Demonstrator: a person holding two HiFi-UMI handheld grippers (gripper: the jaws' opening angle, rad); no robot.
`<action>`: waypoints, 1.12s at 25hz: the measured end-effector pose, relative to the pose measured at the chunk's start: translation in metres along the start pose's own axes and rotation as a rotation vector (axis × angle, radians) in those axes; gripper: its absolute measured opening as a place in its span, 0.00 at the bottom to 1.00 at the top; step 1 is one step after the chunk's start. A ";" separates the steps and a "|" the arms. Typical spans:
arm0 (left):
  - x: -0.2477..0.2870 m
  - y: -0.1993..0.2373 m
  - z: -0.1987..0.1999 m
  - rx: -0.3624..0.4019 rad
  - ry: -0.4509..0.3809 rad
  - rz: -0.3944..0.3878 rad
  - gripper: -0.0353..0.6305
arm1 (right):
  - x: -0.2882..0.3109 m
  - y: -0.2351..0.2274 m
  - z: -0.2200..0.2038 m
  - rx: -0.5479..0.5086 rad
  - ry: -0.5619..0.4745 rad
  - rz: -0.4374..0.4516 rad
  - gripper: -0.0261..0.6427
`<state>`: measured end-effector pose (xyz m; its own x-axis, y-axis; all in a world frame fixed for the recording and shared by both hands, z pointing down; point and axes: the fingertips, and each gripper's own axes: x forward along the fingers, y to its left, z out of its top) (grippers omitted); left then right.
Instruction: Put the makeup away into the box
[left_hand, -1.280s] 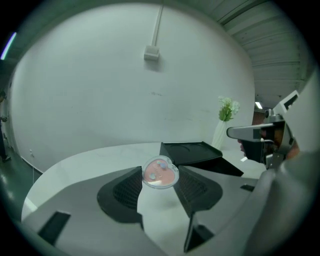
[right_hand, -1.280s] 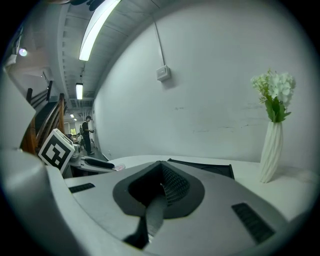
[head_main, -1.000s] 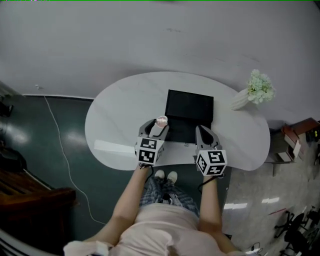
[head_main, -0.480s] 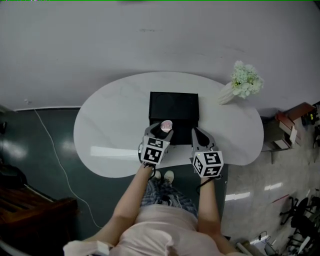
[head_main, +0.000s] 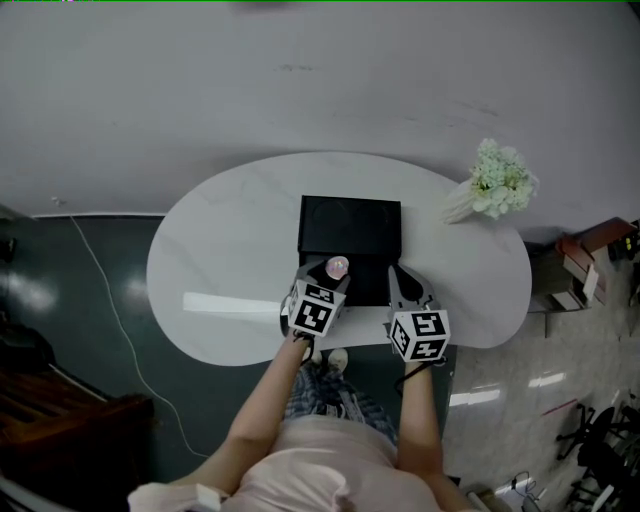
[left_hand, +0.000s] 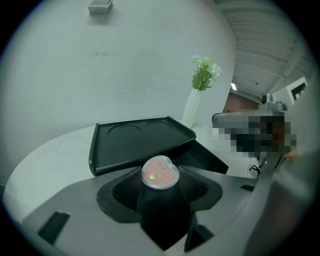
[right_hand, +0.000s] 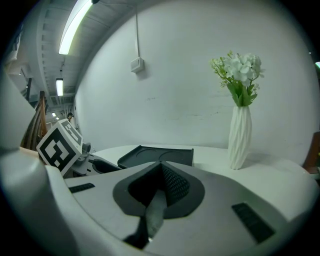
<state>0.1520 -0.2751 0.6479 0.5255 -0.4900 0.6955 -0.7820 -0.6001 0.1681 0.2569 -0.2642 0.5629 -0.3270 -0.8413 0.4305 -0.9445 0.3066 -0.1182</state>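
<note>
A dark makeup bottle with a pink heart-shaped cap (left_hand: 160, 174) stands upright between the pads of my left gripper (left_hand: 160, 181), which is shut on it. In the head view the pink cap (head_main: 338, 265) sits over the near edge of the open black box (head_main: 350, 232) on the white table (head_main: 230, 260). The box's lid (left_hand: 135, 142) leans back, showing two round recesses. My right gripper (head_main: 404, 288) hovers at the box's near right corner, jaws shut with nothing between them (right_hand: 160, 186). The box's inside is mostly hidden.
A white vase with pale flowers (head_main: 495, 182) stands at the table's far right, also in the right gripper view (right_hand: 240, 135). A grey wall runs behind the table. The person's legs and shoes (head_main: 328, 358) are below the near edge.
My left gripper has carried the makeup bottle forward and rightward, from beside the box's near left corner to over its near edge. The right gripper has crept slightly forward too.
</note>
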 end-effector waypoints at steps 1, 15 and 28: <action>0.001 -0.001 0.001 0.004 -0.003 -0.004 0.43 | 0.002 -0.001 0.000 0.002 0.000 0.000 0.06; -0.012 -0.001 0.012 -0.019 -0.078 -0.024 0.59 | 0.003 -0.010 0.001 0.022 -0.009 -0.013 0.06; -0.085 0.045 0.064 -0.121 -0.375 0.084 0.49 | -0.022 -0.019 0.030 0.009 -0.103 -0.071 0.06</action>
<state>0.0935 -0.3011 0.5518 0.5265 -0.7442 0.4112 -0.8495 -0.4804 0.2182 0.2814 -0.2647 0.5288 -0.2605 -0.9022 0.3438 -0.9654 0.2411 -0.0988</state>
